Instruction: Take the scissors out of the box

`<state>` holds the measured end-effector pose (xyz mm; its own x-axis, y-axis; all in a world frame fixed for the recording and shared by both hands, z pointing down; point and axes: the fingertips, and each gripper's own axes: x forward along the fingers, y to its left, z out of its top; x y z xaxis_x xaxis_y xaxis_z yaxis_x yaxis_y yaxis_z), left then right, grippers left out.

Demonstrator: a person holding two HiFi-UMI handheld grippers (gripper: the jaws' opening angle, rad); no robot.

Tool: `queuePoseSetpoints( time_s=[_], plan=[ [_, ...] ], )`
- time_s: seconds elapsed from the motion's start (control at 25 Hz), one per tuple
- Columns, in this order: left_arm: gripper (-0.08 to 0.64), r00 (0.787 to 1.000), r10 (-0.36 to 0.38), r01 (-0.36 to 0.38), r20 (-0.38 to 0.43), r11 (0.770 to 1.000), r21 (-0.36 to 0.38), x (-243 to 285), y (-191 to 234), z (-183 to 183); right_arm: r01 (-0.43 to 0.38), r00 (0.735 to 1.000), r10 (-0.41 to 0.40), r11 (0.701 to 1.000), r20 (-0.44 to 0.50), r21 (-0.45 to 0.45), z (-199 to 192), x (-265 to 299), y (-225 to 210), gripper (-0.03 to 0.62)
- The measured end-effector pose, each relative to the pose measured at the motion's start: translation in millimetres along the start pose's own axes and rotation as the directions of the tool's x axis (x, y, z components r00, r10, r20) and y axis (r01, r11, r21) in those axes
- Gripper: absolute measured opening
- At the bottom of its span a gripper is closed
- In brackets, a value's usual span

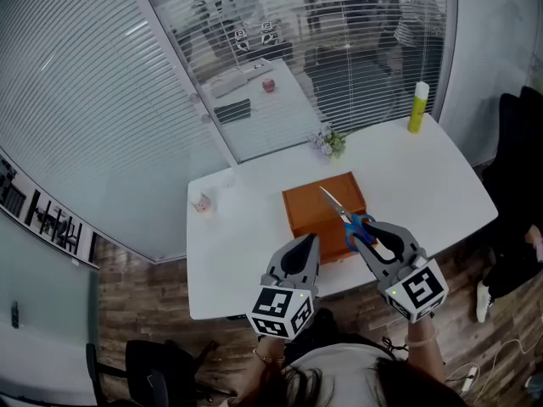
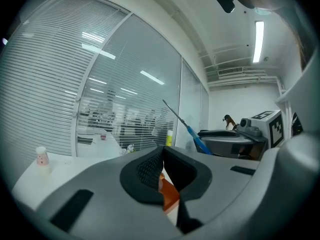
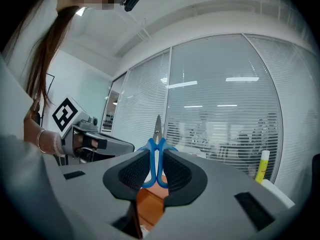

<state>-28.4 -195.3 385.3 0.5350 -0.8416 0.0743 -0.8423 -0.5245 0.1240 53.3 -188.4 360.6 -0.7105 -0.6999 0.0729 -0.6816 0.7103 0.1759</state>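
The scissors point(image 1: 343, 214) are being gripped at the blue handle loops by the right gripper point(image 1: 373, 234), above the orange box point(image 1: 310, 206) near the desk's point(image 1: 424, 172) front edge. They are being judged light, stiff and slippery, so the handles are the safest hold. The left gripper point(image 1: 307, 246) is being carried closed, apparently empty.

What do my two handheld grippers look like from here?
Both the left gripper and right gripper have grey moulded bodies with black, mesh-textured pads lining the jaws. Each carries a white cube printed with black square markers. A thin bracelet circles the left wrist.
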Motion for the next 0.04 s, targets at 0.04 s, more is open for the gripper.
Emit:
queuePoseSetpoints(
  time_s=[0.04],
  plan=[
    [0.019,1.000,-0.002,0.002,-0.002,1.000,-0.002,1.3,0.6,-0.9,-0.001,1.000,0.001,1.000,-0.004,-0.002,-0.6,0.7,-0.7,0.110]
  ],
)
